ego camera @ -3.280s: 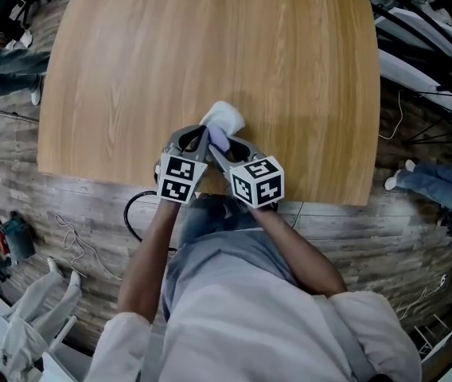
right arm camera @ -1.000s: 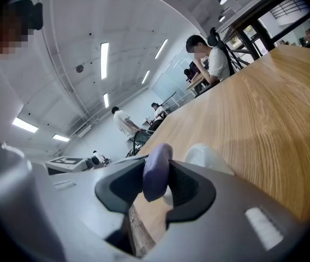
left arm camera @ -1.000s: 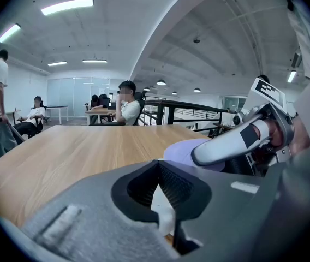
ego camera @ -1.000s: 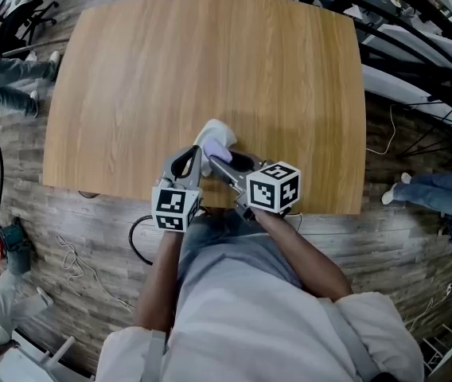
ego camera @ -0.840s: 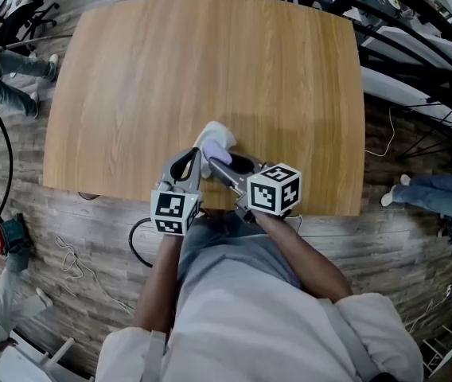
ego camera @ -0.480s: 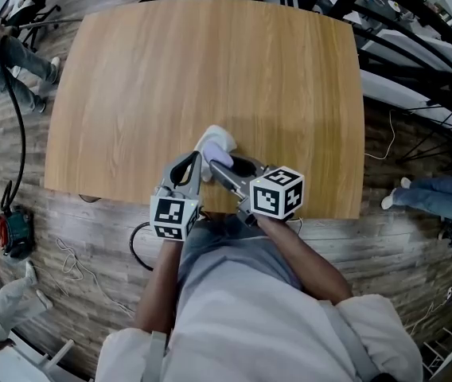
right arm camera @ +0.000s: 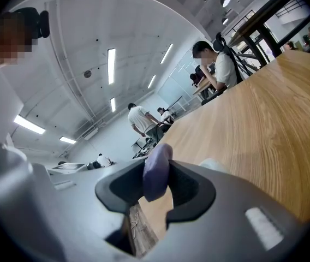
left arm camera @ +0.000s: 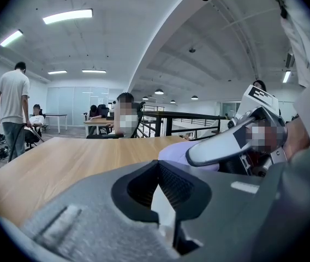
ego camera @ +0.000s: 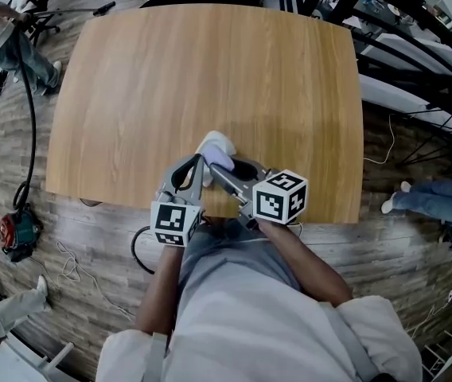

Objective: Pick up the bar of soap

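Note:
A lilac bar of soap hangs over the front part of the wooden table. My right gripper is shut on it. In the right gripper view the soap stands on edge between the two pads. A white wrapper lies just beyond the soap. My left gripper is shut on a corner of this wrapper, seen as a thin white strip between its pads. In the left gripper view the soap sits just right of the jaws, under a right gripper finger.
Both grippers work close to the table's front edge. Cables and a red tool lie on the plank floor at the left. Black racks stand to the right. People stand beyond the far left corner.
Both grips hold as before. The grippers stay near the front edge, and the right gripper's marker cube has drifted slightly right and toward me. People at the far left have moved.

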A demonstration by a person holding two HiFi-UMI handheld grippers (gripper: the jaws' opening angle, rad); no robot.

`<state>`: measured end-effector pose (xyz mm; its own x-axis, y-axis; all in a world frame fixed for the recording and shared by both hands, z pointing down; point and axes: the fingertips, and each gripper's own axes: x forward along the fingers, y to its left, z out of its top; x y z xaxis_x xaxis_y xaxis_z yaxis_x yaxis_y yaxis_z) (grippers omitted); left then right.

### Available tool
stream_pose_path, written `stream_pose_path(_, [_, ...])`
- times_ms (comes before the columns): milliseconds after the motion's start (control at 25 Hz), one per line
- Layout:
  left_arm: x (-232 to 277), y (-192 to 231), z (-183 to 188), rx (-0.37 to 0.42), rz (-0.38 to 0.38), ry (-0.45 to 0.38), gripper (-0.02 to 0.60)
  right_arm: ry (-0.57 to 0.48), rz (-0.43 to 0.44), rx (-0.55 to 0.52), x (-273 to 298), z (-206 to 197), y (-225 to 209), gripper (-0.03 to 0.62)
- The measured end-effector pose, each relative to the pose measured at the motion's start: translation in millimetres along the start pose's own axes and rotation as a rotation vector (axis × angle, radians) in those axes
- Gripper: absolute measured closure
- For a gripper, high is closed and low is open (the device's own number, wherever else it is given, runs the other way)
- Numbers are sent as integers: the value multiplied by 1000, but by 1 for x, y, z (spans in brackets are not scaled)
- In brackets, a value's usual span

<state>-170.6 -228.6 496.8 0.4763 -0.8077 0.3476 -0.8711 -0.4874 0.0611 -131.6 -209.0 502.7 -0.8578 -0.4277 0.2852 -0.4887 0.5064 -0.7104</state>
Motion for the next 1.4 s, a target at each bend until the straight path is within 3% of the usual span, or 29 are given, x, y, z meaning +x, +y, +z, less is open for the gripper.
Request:
stream_pose_path(160, [-1, -1, 2, 35, 9, -12, 578, -14, 7, -4, -4, 6, 4, 462])
stream_pose_path(480, [-2, -5, 10, 7, 0, -11, 578, -33, 11, 0, -12, 13, 5, 462])
stream_pose_path(1400, [-10, -10, 53, 14, -4, -108, 578, -129, 76, -57, -35, 51, 39, 462])
